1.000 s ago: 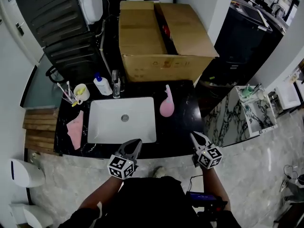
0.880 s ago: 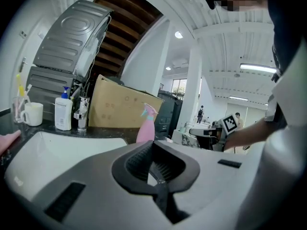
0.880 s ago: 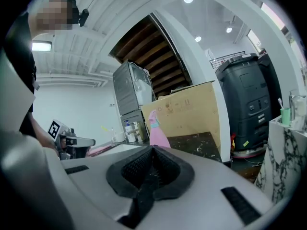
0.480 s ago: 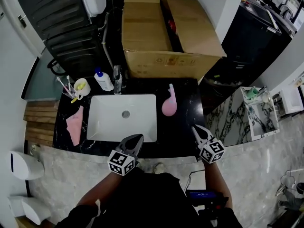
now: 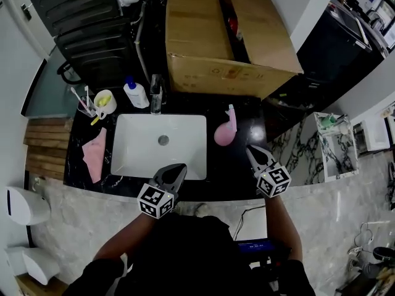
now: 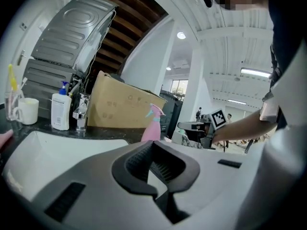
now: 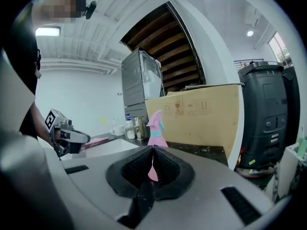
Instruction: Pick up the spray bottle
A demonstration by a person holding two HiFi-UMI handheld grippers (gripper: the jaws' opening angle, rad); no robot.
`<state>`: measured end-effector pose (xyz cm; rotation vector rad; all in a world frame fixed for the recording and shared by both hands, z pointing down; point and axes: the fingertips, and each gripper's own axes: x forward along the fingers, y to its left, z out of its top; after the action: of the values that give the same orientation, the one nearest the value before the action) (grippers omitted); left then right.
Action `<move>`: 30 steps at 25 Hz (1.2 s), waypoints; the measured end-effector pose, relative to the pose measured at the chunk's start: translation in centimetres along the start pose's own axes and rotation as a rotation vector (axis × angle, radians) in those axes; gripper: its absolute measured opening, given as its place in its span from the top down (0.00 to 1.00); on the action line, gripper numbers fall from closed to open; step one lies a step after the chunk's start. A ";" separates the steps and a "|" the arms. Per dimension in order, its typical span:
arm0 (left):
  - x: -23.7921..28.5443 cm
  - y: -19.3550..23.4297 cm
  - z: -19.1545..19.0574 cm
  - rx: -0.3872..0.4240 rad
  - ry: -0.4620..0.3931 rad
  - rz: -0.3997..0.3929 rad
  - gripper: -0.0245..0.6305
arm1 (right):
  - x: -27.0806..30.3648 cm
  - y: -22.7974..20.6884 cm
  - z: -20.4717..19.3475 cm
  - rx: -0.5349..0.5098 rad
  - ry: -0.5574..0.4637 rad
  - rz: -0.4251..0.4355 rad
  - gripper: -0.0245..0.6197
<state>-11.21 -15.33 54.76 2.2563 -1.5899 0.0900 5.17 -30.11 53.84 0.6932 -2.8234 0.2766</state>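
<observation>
The pink spray bottle (image 5: 224, 132) stands upright on the black counter, right of the white sink (image 5: 133, 159). My right gripper (image 5: 252, 151) is shut and empty, just below and right of the bottle and apart from it. In the right gripper view the spray bottle (image 7: 156, 126) rises straight beyond the closed right gripper (image 7: 152, 148). My left gripper (image 5: 178, 168) hovers over the sink's front rim, shut with nothing in it. From the left gripper (image 6: 153, 143) the spray bottle (image 6: 153, 126) shows ahead, a little off.
A large cardboard box (image 5: 203, 36) fills the back of the counter. A faucet (image 5: 155, 95), a white pump bottle (image 5: 133, 94) and a cup of toothbrushes (image 5: 103, 103) stand behind the sink. A pink cloth (image 5: 94, 155) lies at its left. A marble ledge (image 5: 333, 143) is at the right.
Both grippers have moved forward over the counter's front edge. The right one came further and now sits close to the spray bottle. Both stayed shut.
</observation>
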 end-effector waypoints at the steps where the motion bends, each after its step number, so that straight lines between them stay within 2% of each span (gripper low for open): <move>1: 0.0 0.0 0.0 -0.002 0.000 -0.003 0.95 | 0.5 0.1 0.2 -0.010 0.004 0.005 0.92; 8: -0.2 0.7 -0.6 -0.027 0.010 -0.002 0.95 | 3.4 0.1 1.2 -0.059 0.049 0.035 0.92; 15: -0.7 1.6 -1.4 -0.062 0.015 0.015 0.95 | 5.2 0.1 1.6 -0.035 0.021 0.008 0.92; 16: -0.8 1.6 -1.4 -0.064 0.014 0.015 0.95 | 5.5 0.2 1.6 -0.035 0.021 0.008 0.89; 18: -1.0 1.7 -1.5 -0.071 0.011 0.017 0.95 | 6.0 0.4 1.7 -0.036 0.024 0.006 0.75; 25: -2.0 2.6 -1.6 -0.091 -0.006 0.050 0.95 | 7.8 -0.2 2.3 -0.056 0.019 -0.071 0.61; 30: -2.9 3.7 -1.8 -0.104 -0.013 0.089 0.95 | 9.0 -0.8 2.6 -0.038 -0.007 -0.158 0.58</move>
<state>-15.34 -13.14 56.61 2.1125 -1.6616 0.0161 -2.65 -35.28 53.78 0.9044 -2.7529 0.1932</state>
